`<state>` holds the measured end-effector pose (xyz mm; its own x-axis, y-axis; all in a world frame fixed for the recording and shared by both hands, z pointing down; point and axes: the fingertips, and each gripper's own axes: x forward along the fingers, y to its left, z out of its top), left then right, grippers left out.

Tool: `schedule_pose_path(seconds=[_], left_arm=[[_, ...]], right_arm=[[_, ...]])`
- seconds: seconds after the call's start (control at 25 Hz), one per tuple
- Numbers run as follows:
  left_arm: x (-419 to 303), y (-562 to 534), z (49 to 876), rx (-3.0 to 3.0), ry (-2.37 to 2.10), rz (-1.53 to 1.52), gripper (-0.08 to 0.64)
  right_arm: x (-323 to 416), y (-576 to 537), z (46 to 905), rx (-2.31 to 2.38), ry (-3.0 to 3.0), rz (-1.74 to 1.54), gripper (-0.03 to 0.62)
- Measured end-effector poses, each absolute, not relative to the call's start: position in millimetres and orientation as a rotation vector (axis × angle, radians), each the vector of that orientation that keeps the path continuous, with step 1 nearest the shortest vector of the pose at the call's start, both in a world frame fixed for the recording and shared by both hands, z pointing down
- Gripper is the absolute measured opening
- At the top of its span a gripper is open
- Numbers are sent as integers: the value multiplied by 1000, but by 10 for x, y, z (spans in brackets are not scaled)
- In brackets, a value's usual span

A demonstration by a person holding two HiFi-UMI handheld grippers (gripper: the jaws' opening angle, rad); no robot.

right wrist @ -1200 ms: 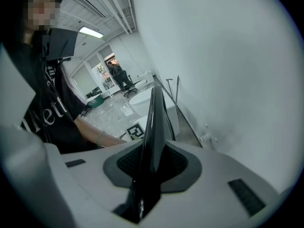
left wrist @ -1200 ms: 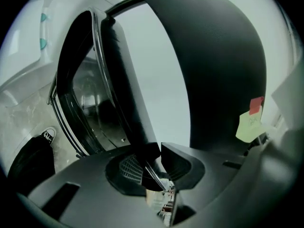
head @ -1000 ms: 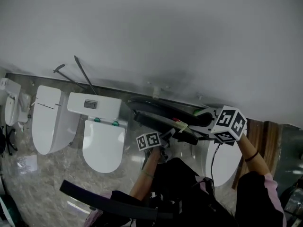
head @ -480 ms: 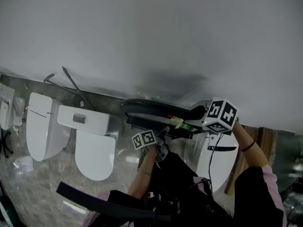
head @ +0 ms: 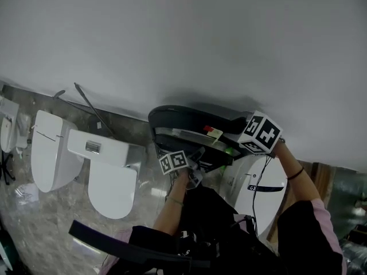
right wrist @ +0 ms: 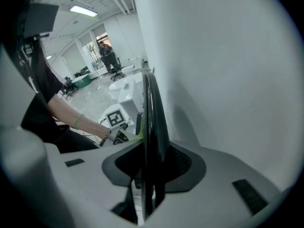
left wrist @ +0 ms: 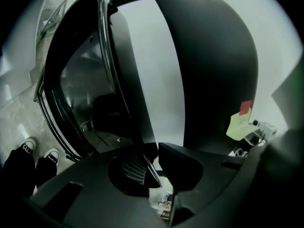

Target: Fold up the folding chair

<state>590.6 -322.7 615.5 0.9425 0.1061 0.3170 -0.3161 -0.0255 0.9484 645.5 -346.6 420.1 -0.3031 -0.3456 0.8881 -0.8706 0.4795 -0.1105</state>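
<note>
Against the white wall (head: 183, 39) at the far side, you have the black folding chair (head: 189, 119) between both grippers, above the marbled floor (head: 46, 222). Its two dark shells lie close together, and in the left gripper view a wedge of wall shows between them. A red tag (left wrist: 246, 107) and a pale slip (left wrist: 236, 126) sit on the right-hand shell.

Your right gripper (right wrist: 149, 148) grips the chair's thin black edge: the pale jaws are pressed on it from both sides and the edge runs straight up from between them.

Your left gripper (left wrist: 156, 149) meets the chair at its lower near edge. Its black jaws have just been closing and now stand narrow, with a slit of background showing low between them. The chair's dark edge comes down to their tips, but I cannot tell whether the pads press on it.

To the left, two white toilets (head: 109, 171) (head: 49, 153) stand along the wall, well apart from the chair. A third toilet (head: 261, 193) is below your right forearm. Your shoes (left wrist: 28, 146) show at the left gripper view's lower left.
</note>
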Motion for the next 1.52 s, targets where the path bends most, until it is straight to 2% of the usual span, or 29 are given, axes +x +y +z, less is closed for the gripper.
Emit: schedule_pose_path(seconds=[0.2, 0.4, 0.76, 1.12, 1.52], left_arm=[[5952, -3260, 6143, 1561, -167, 316, 55], [6032, -3298, 6145, 1556, -173, 301, 52], [6165, -3398, 6195, 1550, -222, 312, 52], [6167, -3456, 6245, 1545, -303, 354, 58], [5795, -3343, 6051, 1636, -283, 379, 71]], right_arm=[[6529, -3524, 4201, 1114, -1778, 607, 141], [6709, -3582, 4109, 1241, -1621, 443, 205], [6908, -3595, 3839, 1412, -1484, 332, 210], [7016, -3377, 3824, 1541, -1500, 471, 210], [6748, -3136, 3890, 1649, -1550, 633, 210]])
